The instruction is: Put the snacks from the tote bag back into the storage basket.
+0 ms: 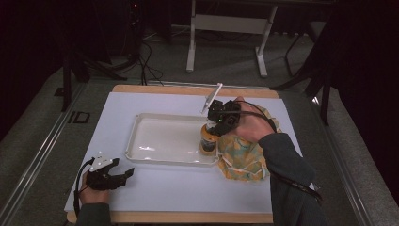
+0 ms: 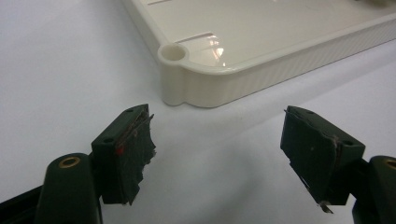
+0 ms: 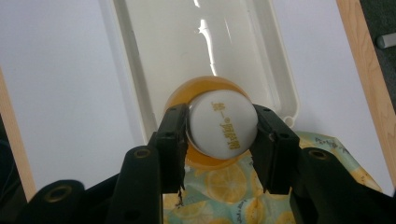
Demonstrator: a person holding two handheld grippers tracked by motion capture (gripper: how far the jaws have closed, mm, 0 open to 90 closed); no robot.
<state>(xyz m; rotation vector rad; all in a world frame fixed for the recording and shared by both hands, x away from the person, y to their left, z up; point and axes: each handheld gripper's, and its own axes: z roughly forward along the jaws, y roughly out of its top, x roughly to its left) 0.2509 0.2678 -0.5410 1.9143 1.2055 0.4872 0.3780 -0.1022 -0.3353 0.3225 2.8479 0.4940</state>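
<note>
Cream plastic tray is sitting mid-table; the right gripper is holding an orange bottle upright at its right end, beside a lemon-print bag. The left gripper is resting spread near the tray's corner. The right gripper's jaws are pinching the bottle's white cap.

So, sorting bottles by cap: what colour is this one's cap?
White, with yellow lettering on the cap; clearest in the right gripper view.
</note>
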